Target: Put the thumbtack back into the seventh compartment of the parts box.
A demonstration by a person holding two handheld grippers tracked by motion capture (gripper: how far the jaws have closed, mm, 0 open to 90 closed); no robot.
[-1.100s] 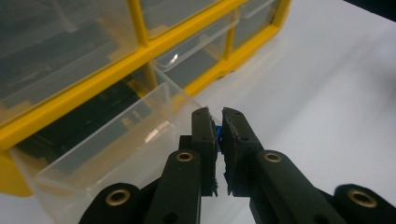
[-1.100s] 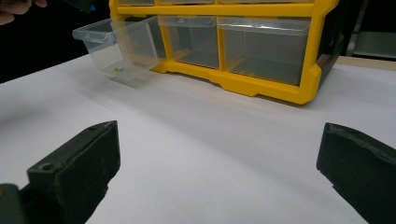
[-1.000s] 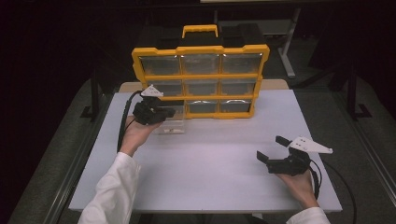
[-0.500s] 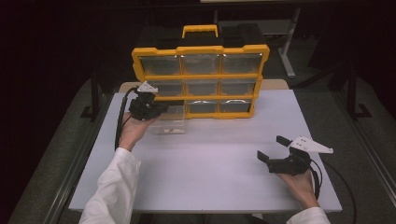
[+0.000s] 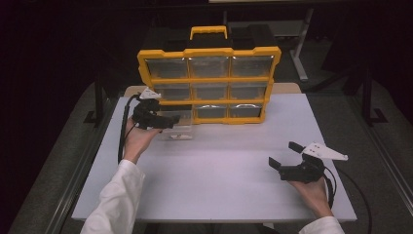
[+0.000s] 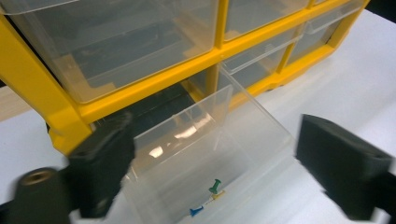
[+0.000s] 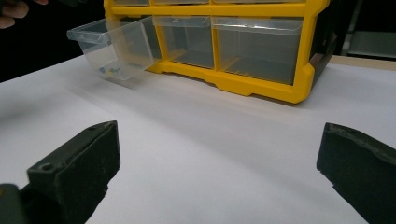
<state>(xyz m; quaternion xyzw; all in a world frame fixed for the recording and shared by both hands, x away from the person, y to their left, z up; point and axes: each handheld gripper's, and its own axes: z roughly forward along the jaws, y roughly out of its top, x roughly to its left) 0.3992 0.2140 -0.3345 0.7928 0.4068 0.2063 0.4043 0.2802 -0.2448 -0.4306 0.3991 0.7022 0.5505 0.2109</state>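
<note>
High view: organizer (image 5: 209, 78) stands upright at the table's (image 5: 209, 195) far edge. Its bottom-left drawer (image 5: 176, 127) is drawn out in front of it, tilted down onto the table. Left gripper (image 5: 165, 122) sits at the drawer; right gripper (image 5: 282, 156) rests well apart, toward the near right, jaws spread.

Left gripper view: jaws spread, straddling the drawer (image 6: 210, 158) without pinching it. Pins (image 6: 212, 193) lie in its low front corner. Judged: drawer mostly out, its back perhaps still in the slot; pulling free or emptying remains.

Right gripper view: drawer (image 7: 114, 46) hangs left of the organizer (image 7: 233, 51); bare table (image 7: 210, 140) before it gives ample room.
</note>
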